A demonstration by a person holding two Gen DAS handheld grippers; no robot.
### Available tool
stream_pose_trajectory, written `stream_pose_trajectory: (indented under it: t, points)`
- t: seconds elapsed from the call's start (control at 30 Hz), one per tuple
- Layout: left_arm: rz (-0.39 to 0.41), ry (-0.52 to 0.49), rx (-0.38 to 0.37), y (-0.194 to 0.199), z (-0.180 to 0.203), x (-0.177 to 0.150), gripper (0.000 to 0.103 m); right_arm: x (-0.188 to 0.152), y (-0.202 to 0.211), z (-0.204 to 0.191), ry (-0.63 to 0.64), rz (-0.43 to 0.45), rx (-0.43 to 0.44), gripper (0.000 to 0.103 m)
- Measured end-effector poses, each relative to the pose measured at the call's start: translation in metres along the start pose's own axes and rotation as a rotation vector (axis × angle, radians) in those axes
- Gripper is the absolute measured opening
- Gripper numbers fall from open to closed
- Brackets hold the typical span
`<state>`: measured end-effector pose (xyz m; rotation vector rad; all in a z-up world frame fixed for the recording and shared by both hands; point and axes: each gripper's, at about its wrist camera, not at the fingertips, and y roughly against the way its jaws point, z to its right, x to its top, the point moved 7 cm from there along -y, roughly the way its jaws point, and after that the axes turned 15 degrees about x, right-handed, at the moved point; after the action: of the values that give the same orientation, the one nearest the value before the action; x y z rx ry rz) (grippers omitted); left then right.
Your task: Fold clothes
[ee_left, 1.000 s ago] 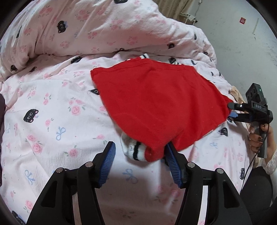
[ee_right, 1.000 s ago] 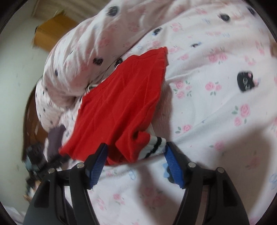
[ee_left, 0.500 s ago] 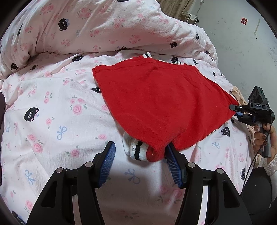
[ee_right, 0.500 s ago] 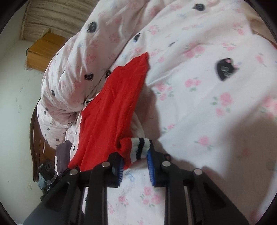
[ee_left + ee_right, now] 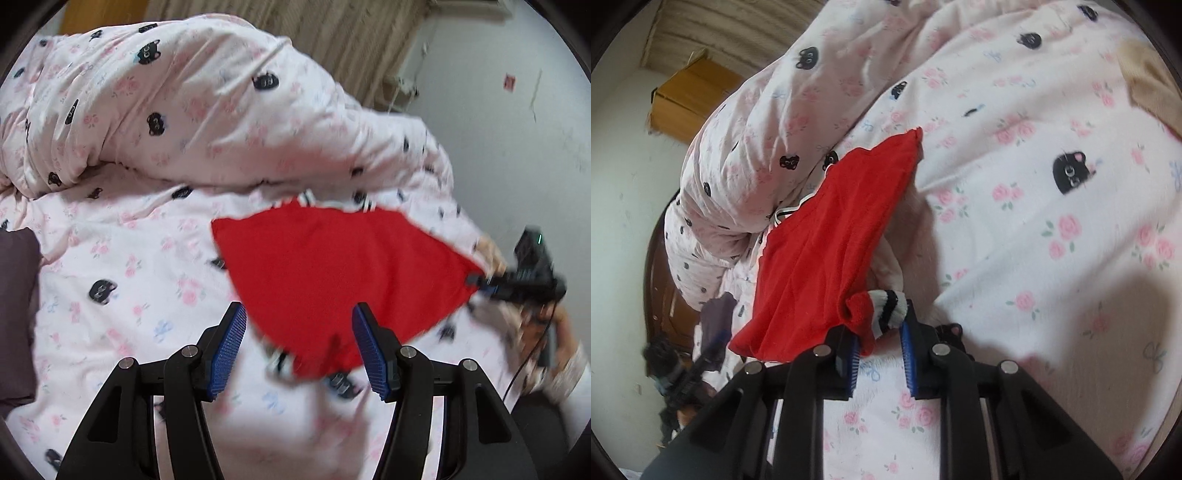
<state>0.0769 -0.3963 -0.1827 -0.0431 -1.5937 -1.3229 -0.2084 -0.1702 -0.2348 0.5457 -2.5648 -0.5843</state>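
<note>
Midway through the fold, you have the red garment spread across the pink floral bedding, filling the centre and right of the left wrist view, with the heaped duvet bunched above it in the upper half of the frame. Your right gripper, at the lower centre of its own view, has its blue pads drawn close on the striped cuff, pinching the red-and-white knit so that the cloth rises in a taut ridge toward the upper middle of that picture; the same tool shows as a dark blurred shape at the right edge of the left view, at the garment's far corner. Your left gripper, at the bottom centre of its view, stands about half open and holds nothing: the near cuff and the red hem lie between and just beyond the pads, which do not press on them, though blur softens that edge. A dark cloth sits at the left margin, apart from the work. By the look of it, the step in hand is taking hold of both sleeve ends before a fold is carried over. Your next move likely calls for bringing the left pads down around the near cuff and closing on it, while the right hand keeps the cloth from sagging, so both ends can travel together across the body of the garment.
</note>
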Motion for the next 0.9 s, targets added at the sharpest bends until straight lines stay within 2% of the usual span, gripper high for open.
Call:
stream_pose_trajectory:
  t: [0.07, 0.13, 0.27, 0.37, 0.47, 0.53, 0.63, 0.73, 0.83, 0.9]
  points:
    - [0.007, 0.010, -0.014, -0.006, 0.016, 0.010, 0.055, 0.000, 0.000, -0.001, 0.006, 0.001, -0.008, 0.020]
    - [0.011, -0.020, -0.012, -0.015, 0.038, 0.014, 0.055, 0.000, 0.000, -0.002, 0.012, 0.004, -0.014, 0.020]
    - [-0.038, -0.056, 0.015, -0.044, 0.074, 0.001, 0.055, 0.000, 0.001, -0.002, 0.016, 0.009, -0.016, 0.020]
    - [-0.098, -0.101, 0.110, -0.068, 0.087, -0.020, 0.055, 0.000, 0.001, -0.003, 0.027, 0.008, -0.021, 0.020]
    - [-0.090, -0.202, 0.186, -0.078, 0.097, -0.035, 0.057, 0.000, 0.002, -0.005, 0.040, 0.006, -0.024, 0.020]
    - [-0.076, -0.227, 0.200, -0.076, 0.100, -0.036, 0.057, 0.000, 0.003, -0.007, 0.049, 0.005, -0.025, 0.020]
    - [-0.055, -0.153, 0.140, -0.062, 0.091, -0.025, 0.057, 0.001, 0.004, -0.010, 0.066, 0.001, -0.033, 0.020]
    - [0.008, -0.047, 0.085, -0.038, 0.068, -0.006, 0.057, 0.002, 0.004, -0.019, 0.095, -0.006, -0.043, 0.020]
    - [0.067, 0.021, 0.105, -0.021, 0.031, 0.012, 0.058, 0.009, 0.002, -0.041, 0.160, -0.029, -0.055, 0.020]
    - [0.069, 0.041, 0.142, -0.019, 0.008, 0.016, 0.058, 0.012, -0.002, -0.056, 0.198, -0.055, -0.069, 0.020]
